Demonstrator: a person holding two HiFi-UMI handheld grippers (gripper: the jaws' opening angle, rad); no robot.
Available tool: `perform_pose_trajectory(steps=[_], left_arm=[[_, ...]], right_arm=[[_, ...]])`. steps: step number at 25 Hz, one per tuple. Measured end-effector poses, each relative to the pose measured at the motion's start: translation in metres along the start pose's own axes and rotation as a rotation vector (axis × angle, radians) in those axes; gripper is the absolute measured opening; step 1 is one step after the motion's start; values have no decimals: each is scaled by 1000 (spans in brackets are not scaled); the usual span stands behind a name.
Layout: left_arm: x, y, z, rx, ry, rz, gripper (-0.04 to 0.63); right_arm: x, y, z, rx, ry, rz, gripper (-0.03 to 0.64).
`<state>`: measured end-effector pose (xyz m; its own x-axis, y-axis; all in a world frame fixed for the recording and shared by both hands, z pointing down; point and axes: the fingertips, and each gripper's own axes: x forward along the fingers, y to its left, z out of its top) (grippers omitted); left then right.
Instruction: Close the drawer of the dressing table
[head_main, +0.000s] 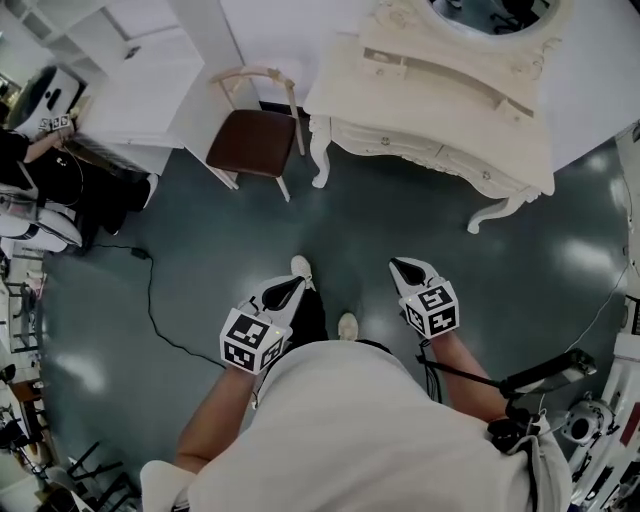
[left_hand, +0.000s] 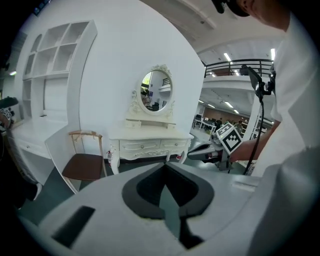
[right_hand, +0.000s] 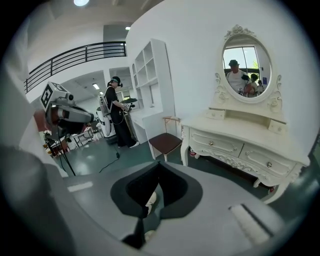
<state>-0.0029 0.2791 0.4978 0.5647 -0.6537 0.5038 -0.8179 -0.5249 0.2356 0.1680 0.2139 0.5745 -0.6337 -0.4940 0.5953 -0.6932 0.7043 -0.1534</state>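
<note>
While we stand on the glossy grey-green floor, the dressing table sits well ahead of both grippers, against a white wall. It is cream, with curved carved legs, a scalloped apron and a smooth flat top. In the right gripper view, two wide drawer fronts with small round knobs lie under the top; we cannot tell whether either stands out. An oval mirror in a scrolled frame rises above.

Left gripper: white shell, dark padded jaws tapering to a point, tips together, nothing between them. Right gripper: same build, jaws likewise closed and empty. Each carries a cube with black-and-white square markers.

Just left of the table is a chair with a brown matte seat and a pale curved wooden back.
</note>
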Motion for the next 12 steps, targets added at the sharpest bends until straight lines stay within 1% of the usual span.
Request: perform_pose_trajectory(steps=[2, 5, 9, 12], left_arm=[[13, 21, 7, -6, -4, -16, 3], [34, 55, 24, 11, -6, -50, 3], [51, 90, 61, 69, -3, -110, 3], [65, 123, 89, 112, -7, -145, 3]], right_arm=[[18, -14, 13, 8, -2, -20, 2], [45, -31, 35, 26, 0, -51, 2], [72, -46, 78, 39, -10, -99, 2], [101, -66, 108, 63, -16, -138, 8]])
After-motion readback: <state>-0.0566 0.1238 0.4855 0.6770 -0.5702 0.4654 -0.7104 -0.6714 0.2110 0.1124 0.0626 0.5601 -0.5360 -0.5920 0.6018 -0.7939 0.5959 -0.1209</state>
